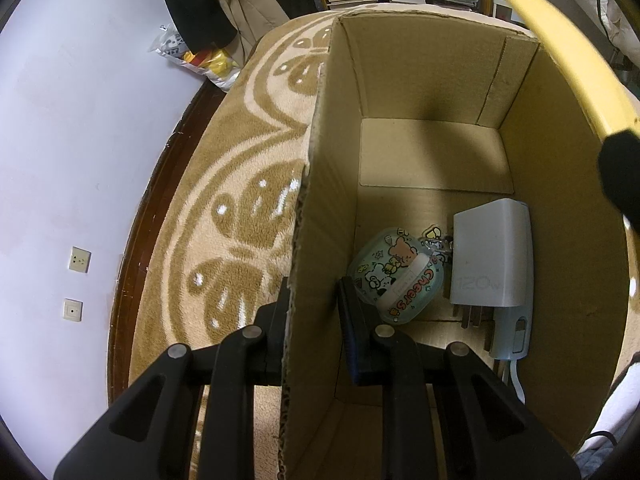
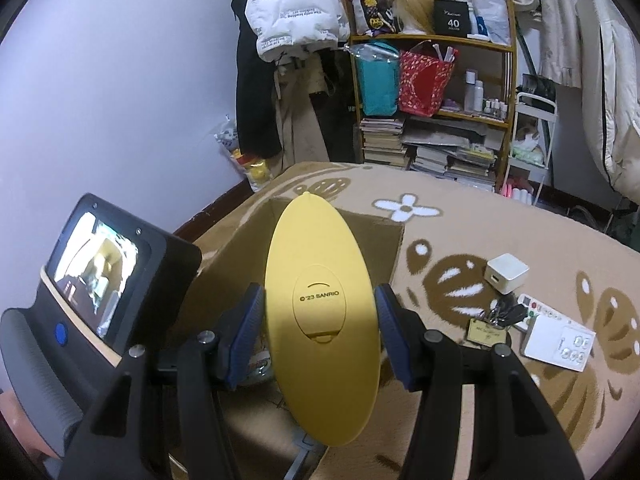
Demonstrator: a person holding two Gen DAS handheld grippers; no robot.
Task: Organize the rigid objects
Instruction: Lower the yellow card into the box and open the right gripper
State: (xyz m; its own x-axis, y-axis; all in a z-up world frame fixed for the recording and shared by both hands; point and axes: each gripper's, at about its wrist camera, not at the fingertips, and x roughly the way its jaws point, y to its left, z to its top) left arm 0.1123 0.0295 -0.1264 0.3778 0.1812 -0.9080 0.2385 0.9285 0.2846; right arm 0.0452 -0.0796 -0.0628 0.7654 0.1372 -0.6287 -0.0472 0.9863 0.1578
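A cardboard box stands on the patterned rug. Inside lie a cartoon-printed earbud case and a white charger with a cable. My left gripper is shut on the box's left wall, one finger outside, one inside. My right gripper is shut on a yellow oval Sanrio object and holds it above the open box. The yellow object also shows at the top right of the left wrist view.
On the rug to the right of the box lie a white cube charger, a bunch of keys and a white card box. A bookshelf and hanging clothes stand behind. The wall is at left.
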